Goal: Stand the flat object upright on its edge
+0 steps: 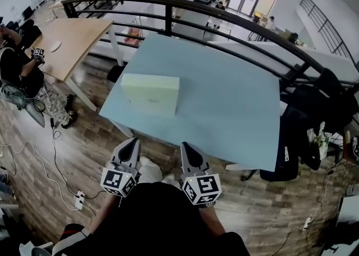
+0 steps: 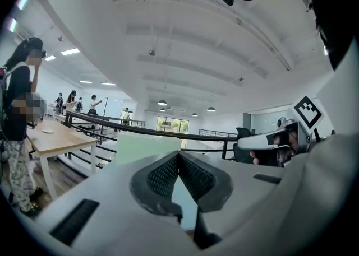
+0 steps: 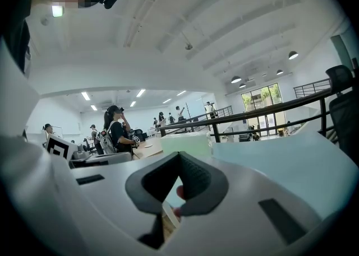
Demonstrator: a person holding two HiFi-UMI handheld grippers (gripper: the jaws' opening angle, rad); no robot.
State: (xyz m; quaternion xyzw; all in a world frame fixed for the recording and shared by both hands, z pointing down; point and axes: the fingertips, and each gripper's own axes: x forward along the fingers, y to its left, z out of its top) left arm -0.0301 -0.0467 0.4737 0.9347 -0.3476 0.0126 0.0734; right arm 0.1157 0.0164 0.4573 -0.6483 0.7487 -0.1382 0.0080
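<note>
On the light blue table (image 1: 235,109), toward its near left corner and set in a little from the edges, a pale green box (image 1: 150,93), well apart from both grippers. Narrower face up, broader face with a faint line of print turned toward the near side; whether truly on its edge or lying flat, not certain from above. Side by side close to the person's body, left gripper (image 1: 133,140) and right gripper (image 1: 185,146), short of the table's near edge, above the wooden floor (image 1: 252,204), both aimed toward the far side and about level. Left jaws fully closed, dark ribbed pads (image 2: 162,176) pressed against each other with nothing caught between them; box straight ahead beyond the tips, slightly left. Right jaws closed the same way, pads (image 3: 193,179) meeting at the tip, holding nothing; box ahead past the tips there too, with the table stretching away to the right. At the rear of the left gripper, a marker cube (image 1: 119,181); at the rear of the right, a second marker cube (image 1: 202,189). Round the far side of the table, a black railing (image 1: 224,19). At far left, a wooden desk (image 1: 78,39), a seated person (image 1: 14,64) just beside it. Off the table's right side, close to its near right corner, a dark chair (image 1: 297,137). On the floor at near left, a white power strip (image 1: 78,199) with cables.
</note>
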